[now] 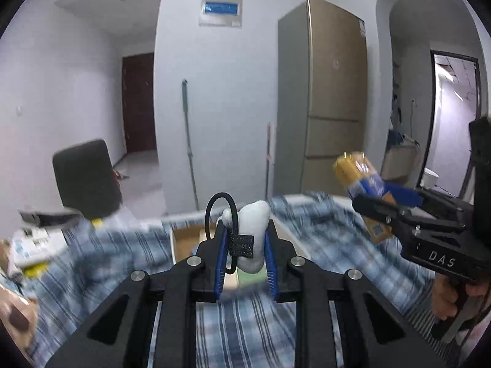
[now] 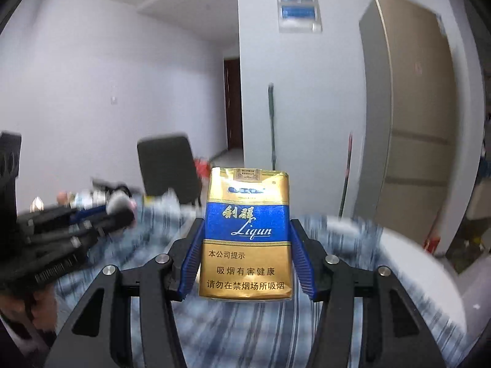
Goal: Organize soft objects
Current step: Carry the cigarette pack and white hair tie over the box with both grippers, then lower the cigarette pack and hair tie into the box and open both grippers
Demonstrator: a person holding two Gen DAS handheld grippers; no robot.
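My left gripper (image 1: 245,239) is shut on a small white plush toy (image 1: 253,236) with a black cord loop and a black tag, held above the blue plaid tablecloth (image 1: 239,331). My right gripper (image 2: 247,233) is shut on a gold and blue Liqun cigarette soft pack (image 2: 247,233), held upright above the cloth. The right gripper (image 1: 371,199) with the pack (image 1: 359,171) also shows at the right of the left wrist view. The left gripper (image 2: 122,211) shows at the left of the right wrist view with the white toy (image 2: 118,201).
An open cardboard box (image 1: 187,239) sits on the cloth behind the toy. Blurred packets and items (image 1: 33,242) lie at the table's left. A dark chair back (image 1: 84,178) stands behind the table. A tall fridge (image 1: 331,92) and mop handles stand by the wall.
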